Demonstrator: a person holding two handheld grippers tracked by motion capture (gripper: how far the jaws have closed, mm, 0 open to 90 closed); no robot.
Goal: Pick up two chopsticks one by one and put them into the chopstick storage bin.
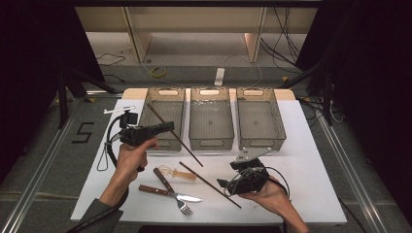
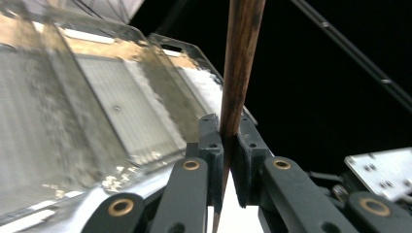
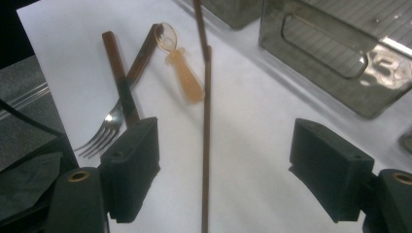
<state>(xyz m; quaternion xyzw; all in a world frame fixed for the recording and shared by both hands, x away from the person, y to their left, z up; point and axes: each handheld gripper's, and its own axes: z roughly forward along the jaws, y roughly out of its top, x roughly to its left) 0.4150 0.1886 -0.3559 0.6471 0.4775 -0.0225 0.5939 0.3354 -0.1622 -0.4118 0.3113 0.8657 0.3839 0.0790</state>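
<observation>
We hold one long dark brown wooden chopstick (image 1: 171, 132) in our left gripper (image 1: 170, 127), while a second brown wooden chopstick (image 1: 210, 185) lies under our right gripper (image 1: 224, 185).

Our left jaws are clenched on the first chopstick partway along its length; it slants from upper left, over the leftmost clear plastic bin (image 1: 163, 116), down to lower right above the white table sheet (image 1: 311, 165). Our right jaws stand wide apart and released, with the second chopstick flat on the sheet between them, untouched, its long axis running the same diagonal. Nearby lie a wood-handled metal fork (image 1: 171, 186), a wood-handled knife (image 1: 167, 192) and a small translucent amber spoon (image 1: 179, 173).
</observation>
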